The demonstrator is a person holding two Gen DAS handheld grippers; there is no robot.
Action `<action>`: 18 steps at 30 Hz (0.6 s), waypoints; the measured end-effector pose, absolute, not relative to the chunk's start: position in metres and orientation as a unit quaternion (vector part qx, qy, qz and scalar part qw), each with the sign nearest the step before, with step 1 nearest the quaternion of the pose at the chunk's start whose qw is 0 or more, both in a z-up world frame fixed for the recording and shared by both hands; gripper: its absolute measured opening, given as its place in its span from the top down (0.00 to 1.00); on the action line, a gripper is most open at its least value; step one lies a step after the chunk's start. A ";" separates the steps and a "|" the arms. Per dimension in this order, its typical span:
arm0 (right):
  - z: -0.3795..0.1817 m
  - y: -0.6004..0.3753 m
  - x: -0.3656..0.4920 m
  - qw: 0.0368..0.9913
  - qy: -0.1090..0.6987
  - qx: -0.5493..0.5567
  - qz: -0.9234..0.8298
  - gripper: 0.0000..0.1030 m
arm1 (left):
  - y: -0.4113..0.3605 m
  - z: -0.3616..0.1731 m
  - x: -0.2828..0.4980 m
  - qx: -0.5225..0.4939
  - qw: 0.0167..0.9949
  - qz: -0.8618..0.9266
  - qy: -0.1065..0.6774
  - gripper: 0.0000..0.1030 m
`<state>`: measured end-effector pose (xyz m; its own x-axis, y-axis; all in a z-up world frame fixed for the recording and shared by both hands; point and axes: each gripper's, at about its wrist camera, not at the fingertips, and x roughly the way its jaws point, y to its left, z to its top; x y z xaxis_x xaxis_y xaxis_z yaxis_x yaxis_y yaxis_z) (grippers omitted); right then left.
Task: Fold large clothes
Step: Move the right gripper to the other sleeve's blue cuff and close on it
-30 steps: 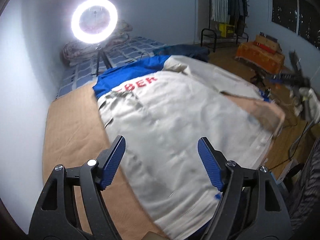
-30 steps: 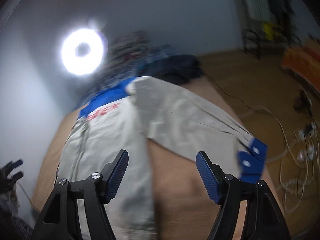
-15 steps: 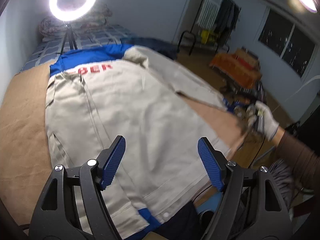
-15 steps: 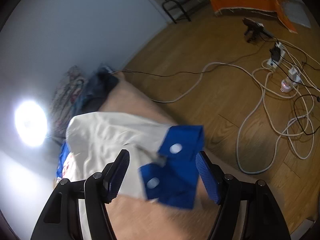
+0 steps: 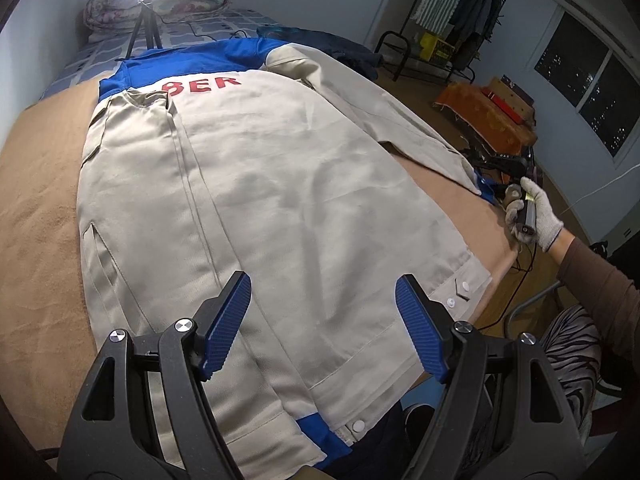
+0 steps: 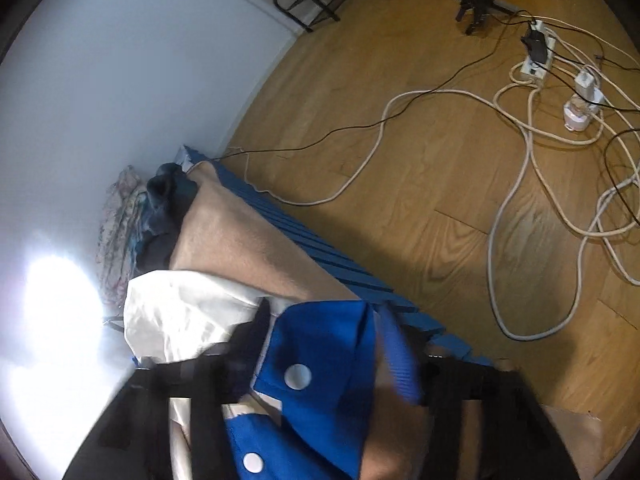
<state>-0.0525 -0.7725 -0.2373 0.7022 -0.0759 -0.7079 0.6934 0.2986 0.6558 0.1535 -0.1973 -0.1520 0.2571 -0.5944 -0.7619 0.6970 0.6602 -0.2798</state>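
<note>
A beige work jacket (image 5: 280,184) with blue trim is lying spread flat across the tan-covered bed (image 5: 36,200). The left gripper (image 5: 324,320) is hovering over its hem, jaws wide apart and gripping nothing. The right gripper (image 6: 320,364), jaws just closing, is pinching the blue sleeve cuff (image 6: 320,360) at the bed's edge.

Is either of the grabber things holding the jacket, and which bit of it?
The right gripper has just been closing around the jacket's blue cuff at the sleeve end; a firm pinch cannot be told through the blur. The left gripper holds nothing.
</note>
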 end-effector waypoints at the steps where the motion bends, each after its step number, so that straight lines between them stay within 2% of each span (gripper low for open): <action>1: -0.233 -0.771 -0.052 0.755 0.291 0.529 -0.256 0.68 | -0.198 -0.152 0.152 0.060 0.791 -0.409 0.451 0.25; 3: -0.219 -0.767 -0.052 0.769 0.286 0.512 -0.254 0.94 | -0.199 -0.151 0.151 0.065 0.791 -0.412 0.447 0.25; 5: -0.203 -0.762 -0.052 0.783 0.279 0.496 -0.250 1.00 | -0.200 -0.150 0.150 0.065 0.789 -0.418 0.444 0.25; 18: -0.103 -0.654 -0.047 0.868 0.315 0.356 -0.145 1.00 | -0.206 -0.138 0.140 0.068 0.796 -0.440 0.410 0.25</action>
